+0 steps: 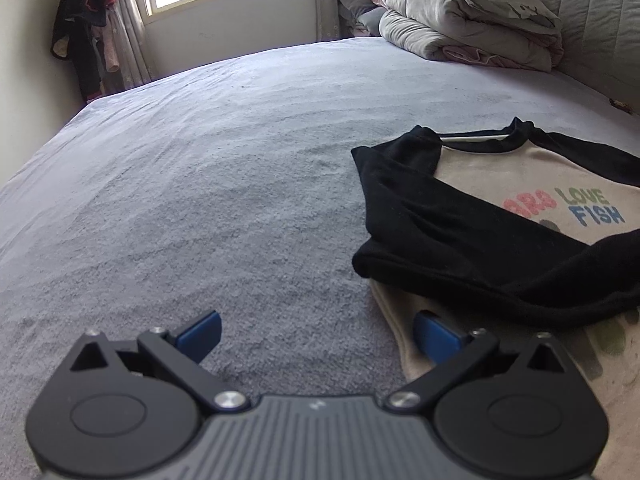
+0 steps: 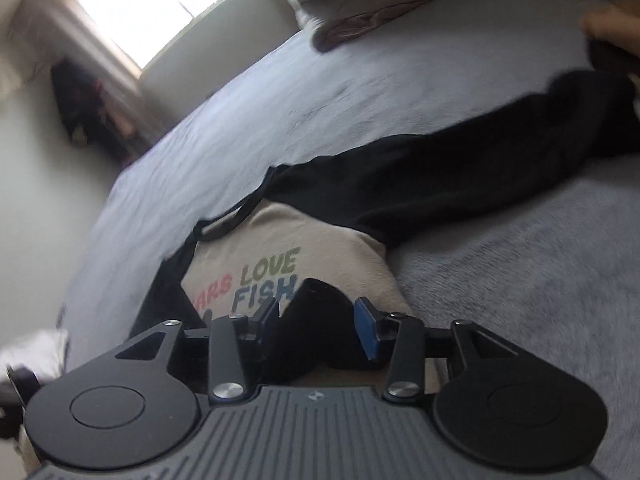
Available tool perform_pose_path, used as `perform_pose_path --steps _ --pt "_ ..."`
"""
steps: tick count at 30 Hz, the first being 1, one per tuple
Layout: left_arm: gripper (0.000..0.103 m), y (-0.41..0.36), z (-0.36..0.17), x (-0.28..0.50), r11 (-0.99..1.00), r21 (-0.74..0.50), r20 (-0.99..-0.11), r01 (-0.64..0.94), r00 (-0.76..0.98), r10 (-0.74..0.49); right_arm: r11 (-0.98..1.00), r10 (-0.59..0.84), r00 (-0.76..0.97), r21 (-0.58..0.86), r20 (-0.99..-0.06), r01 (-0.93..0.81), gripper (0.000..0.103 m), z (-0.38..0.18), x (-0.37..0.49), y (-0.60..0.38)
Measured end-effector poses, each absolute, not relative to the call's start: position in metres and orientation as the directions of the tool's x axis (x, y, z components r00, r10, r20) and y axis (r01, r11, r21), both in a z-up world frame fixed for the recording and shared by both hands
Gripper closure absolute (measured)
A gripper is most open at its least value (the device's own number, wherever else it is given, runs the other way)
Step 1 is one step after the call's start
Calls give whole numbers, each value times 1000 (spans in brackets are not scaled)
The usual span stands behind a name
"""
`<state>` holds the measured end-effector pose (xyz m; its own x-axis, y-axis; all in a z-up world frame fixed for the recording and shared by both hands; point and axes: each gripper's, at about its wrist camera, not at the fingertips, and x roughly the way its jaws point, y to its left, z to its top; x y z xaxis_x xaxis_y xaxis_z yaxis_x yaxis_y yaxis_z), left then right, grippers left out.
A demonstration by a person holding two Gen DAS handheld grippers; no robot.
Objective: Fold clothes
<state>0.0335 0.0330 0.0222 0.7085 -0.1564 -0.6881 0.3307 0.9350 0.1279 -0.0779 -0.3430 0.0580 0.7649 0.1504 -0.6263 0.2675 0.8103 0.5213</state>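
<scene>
A beige shirt with black sleeves and "LOVE FISH" print [image 1: 520,184] lies on the grey bed [image 1: 200,180]. Its left sleeve [image 1: 440,240] is folded across the chest. My left gripper [image 1: 316,336] is open and empty, low over the bed at the shirt's lower left edge; its right finger rests over the beige hem. In the right wrist view the shirt [image 2: 312,240] lies with its other sleeve [image 2: 460,176] stretched out to the right. My right gripper [image 2: 320,320] is open, and the black cuff of the folded sleeve [image 2: 316,312] stands between its fingers.
Folded quilts and pillows [image 1: 468,16] are stacked at the head of the bed. Dark clothes [image 1: 82,28] hang by the window in the far corner. A person's hand [image 2: 612,28] shows at the far end of the stretched sleeve.
</scene>
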Motion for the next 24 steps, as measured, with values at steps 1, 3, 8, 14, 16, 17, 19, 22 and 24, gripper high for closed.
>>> perform_pose_path --steps 1,3,8,14,16,17,19,22,24 --pt "0 33 22 34 934 129 -688 332 708 -157 822 160 764 513 -625 247 58 61 -74 -338" --pt "0 36 20 35 939 105 -694 329 700 -168 842 144 768 485 -624 236 58 68 -68 -331" --pt "0 43 17 39 944 67 -704 323 685 -185 927 96 724 326 -683 185 57 64 -48 -318" --pt "0 41 16 38 942 79 -702 327 689 -181 951 35 775 260 -630 169 91 81 -75 -312" --pt "0 43 16 39 942 74 -703 328 687 -184 949 27 819 273 -573 159 91 101 -97 -311" --pt "0 43 15 39 942 73 -703 328 687 -185 950 26 844 276 -536 146 91 111 -110 -310" --pt "0 43 15 39 942 72 -702 328 688 -186 955 16 890 271 -455 122 91 130 -136 -306" --pt "0 44 14 39 943 67 -702 327 687 -188 956 -5 911 266 -412 125 91 133 -167 -300" --pt "0 45 14 40 944 61 -703 325 685 -190 954 -20 917 267 -399 137 91 131 -185 -297"
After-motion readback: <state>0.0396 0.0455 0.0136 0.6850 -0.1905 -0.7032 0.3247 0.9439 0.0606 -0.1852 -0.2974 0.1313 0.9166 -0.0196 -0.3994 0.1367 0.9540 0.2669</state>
